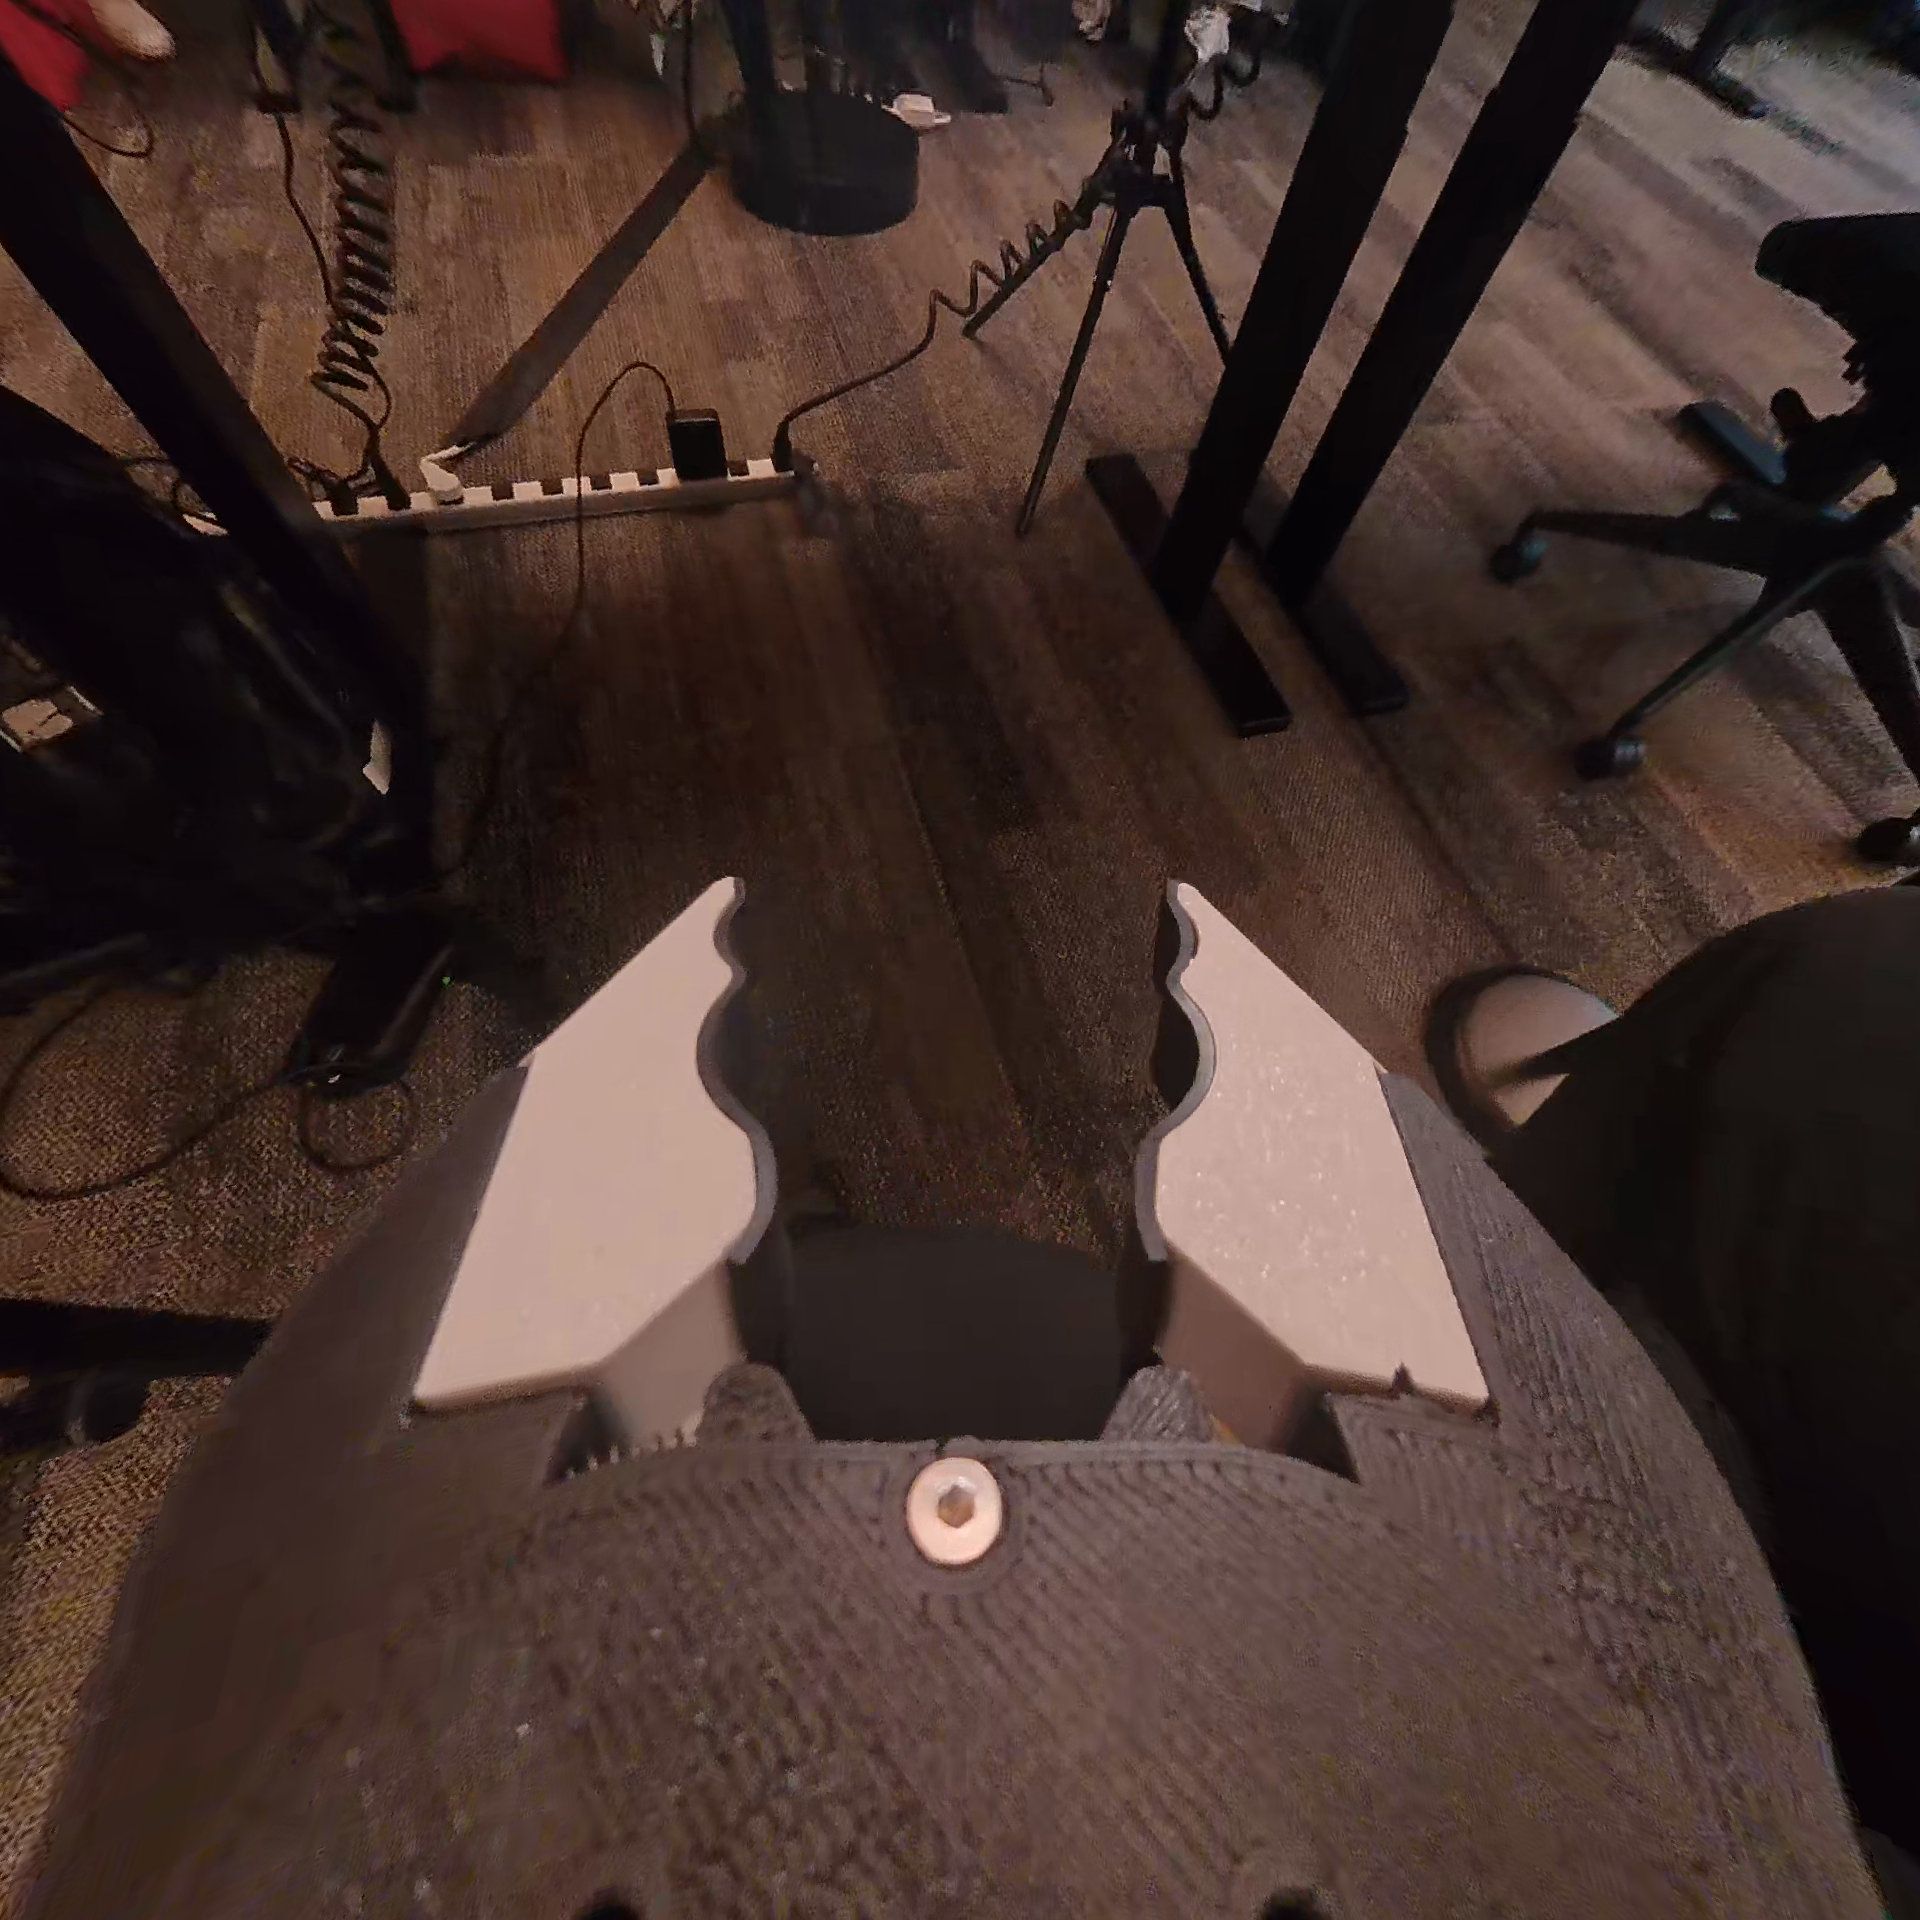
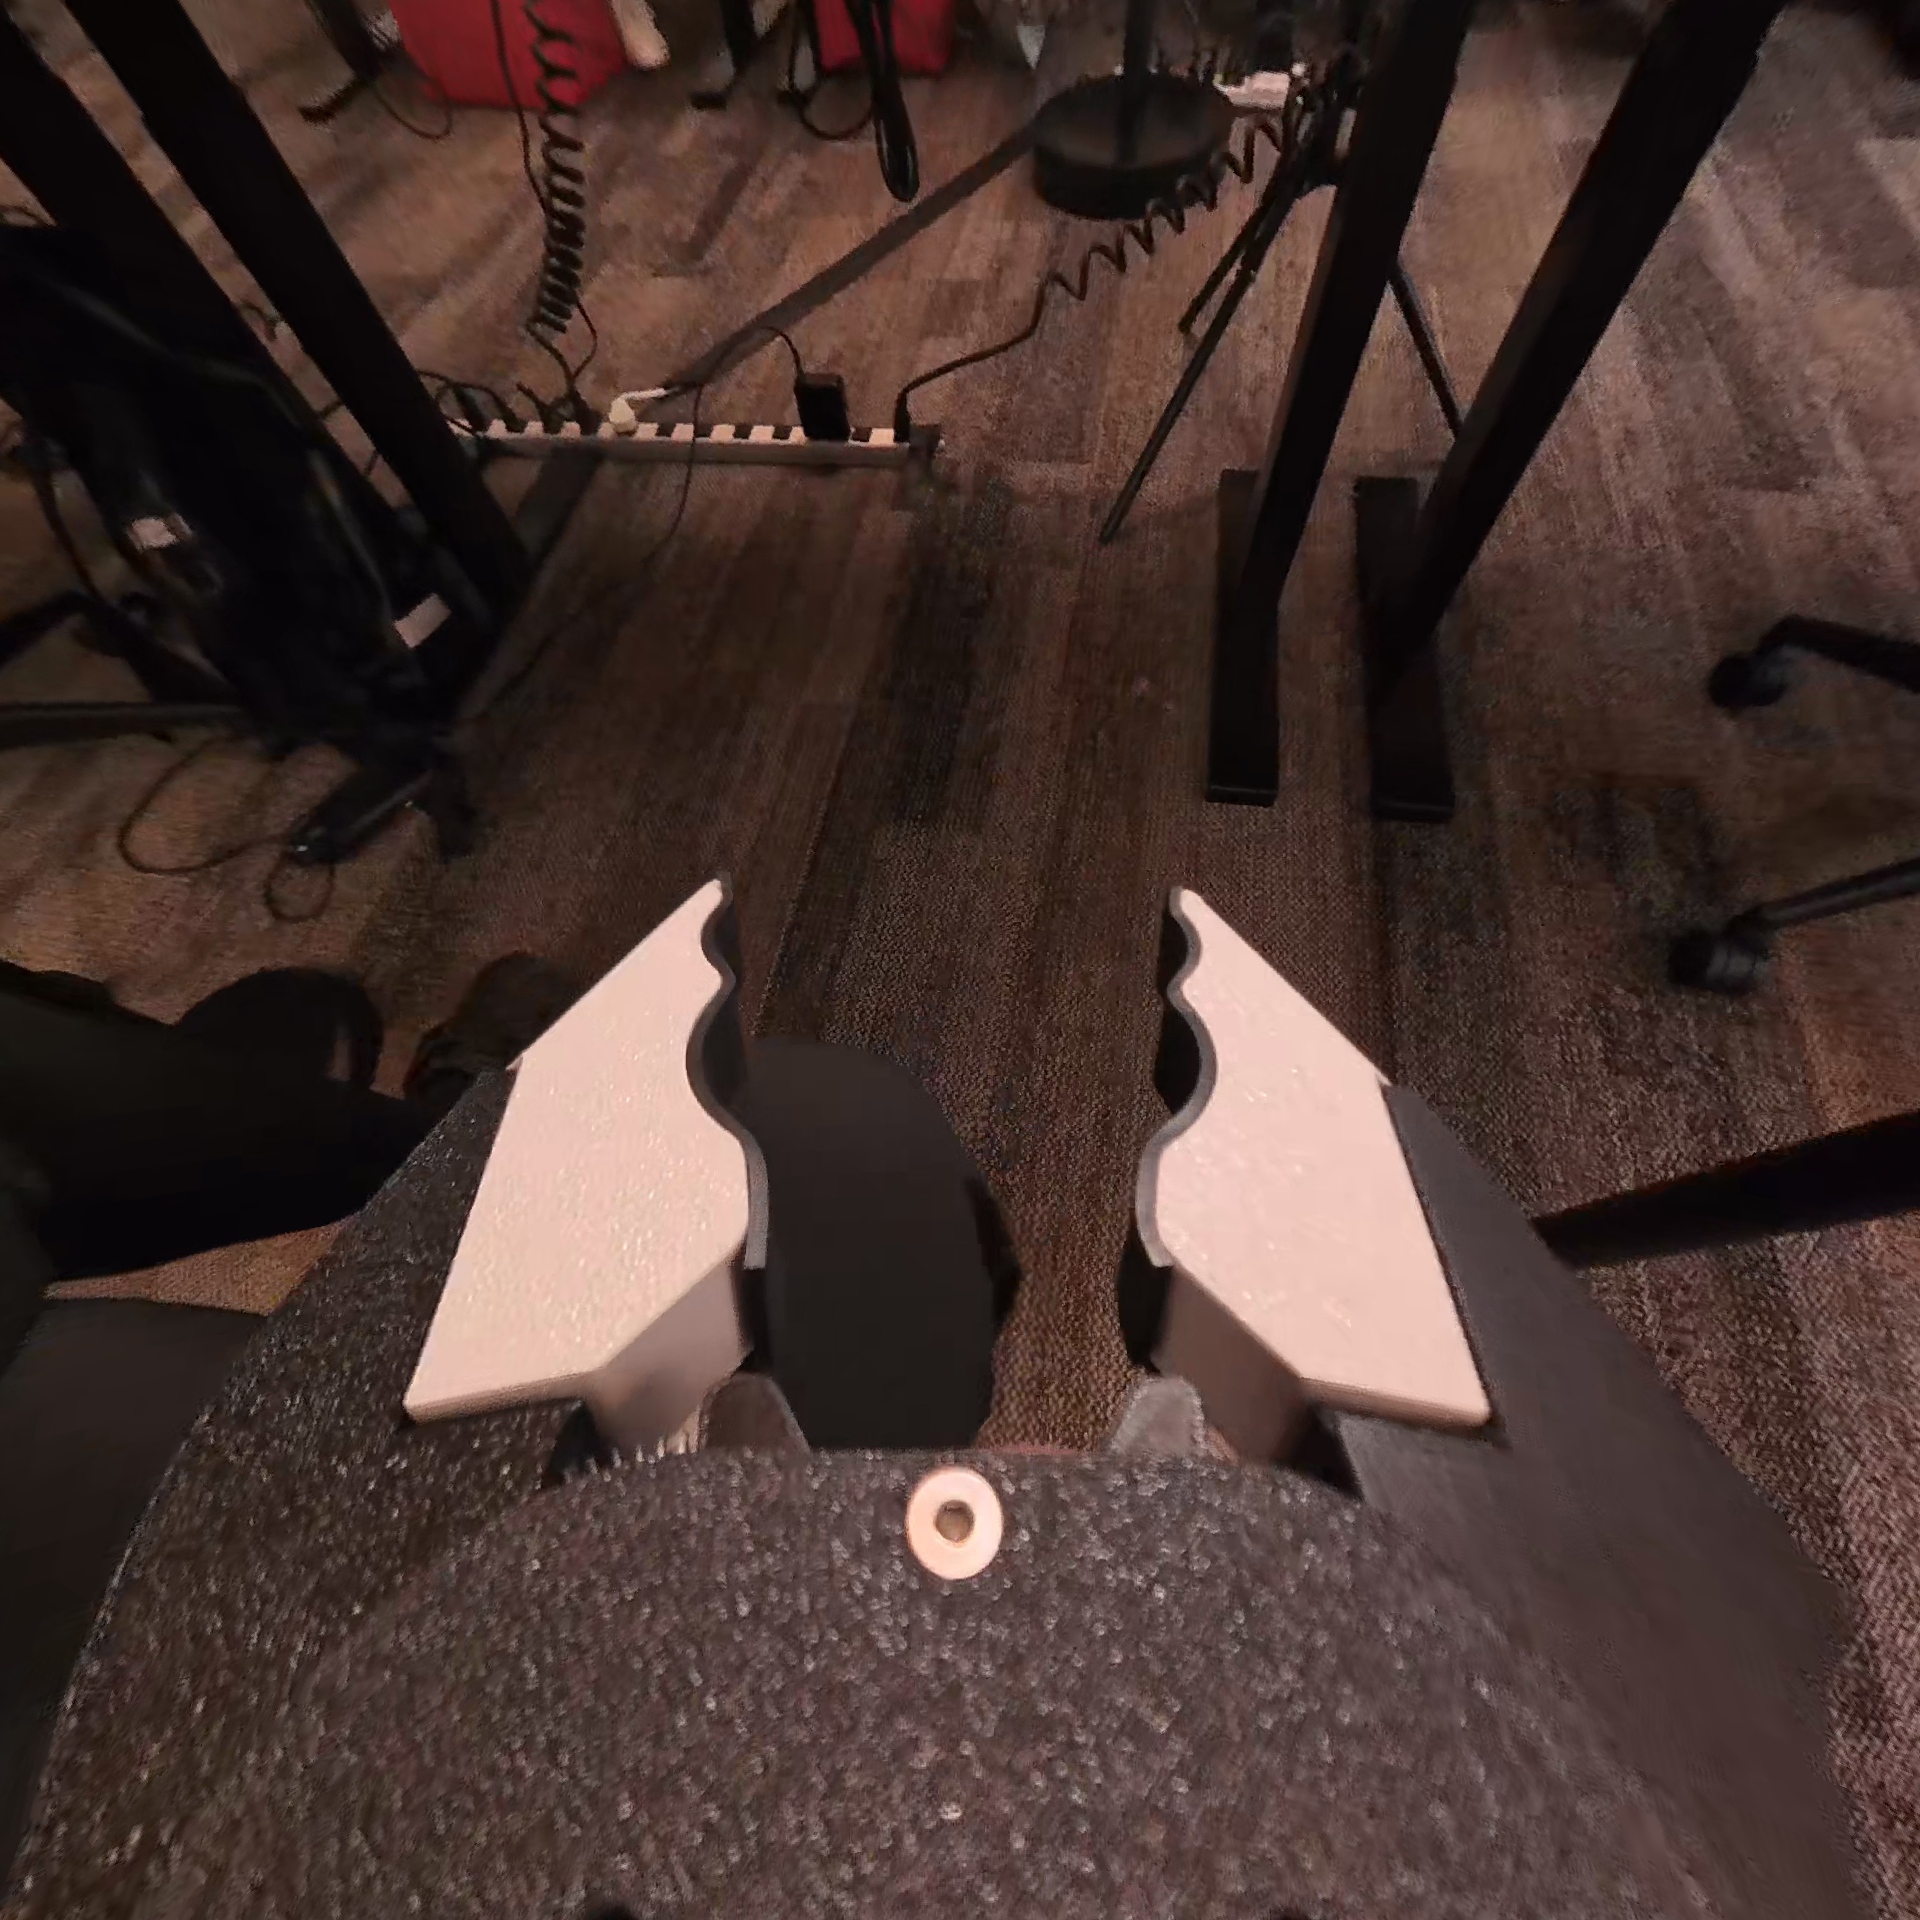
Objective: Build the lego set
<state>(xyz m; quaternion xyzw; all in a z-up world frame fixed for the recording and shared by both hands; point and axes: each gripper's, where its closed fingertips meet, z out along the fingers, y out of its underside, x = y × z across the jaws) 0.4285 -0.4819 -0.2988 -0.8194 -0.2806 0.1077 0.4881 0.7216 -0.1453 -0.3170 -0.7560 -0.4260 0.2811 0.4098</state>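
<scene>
Lego pieces are nowhere in sight; both views show only brown carpeted floor (image 1: 935, 727) under black table legs (image 2: 1320, 416). Left tool (image 1: 954, 914) and right tool (image 2: 948, 914) hang released, empty, pointing downward.

1. One power strip (image 1: 561, 499) is seen at upper centre-left of the left wrist view; the same strip (image 2: 696, 434) is counted in the right wrist view.
2. Two black table legs (image 1: 1340, 343) are counted at upper right.
3. Two coiled cables (image 1: 358, 281) are noted.
4. One round black base (image 1: 826, 171) is recorded at top centre.
5. One tripod (image 1: 1117, 312) is noted.
</scene>
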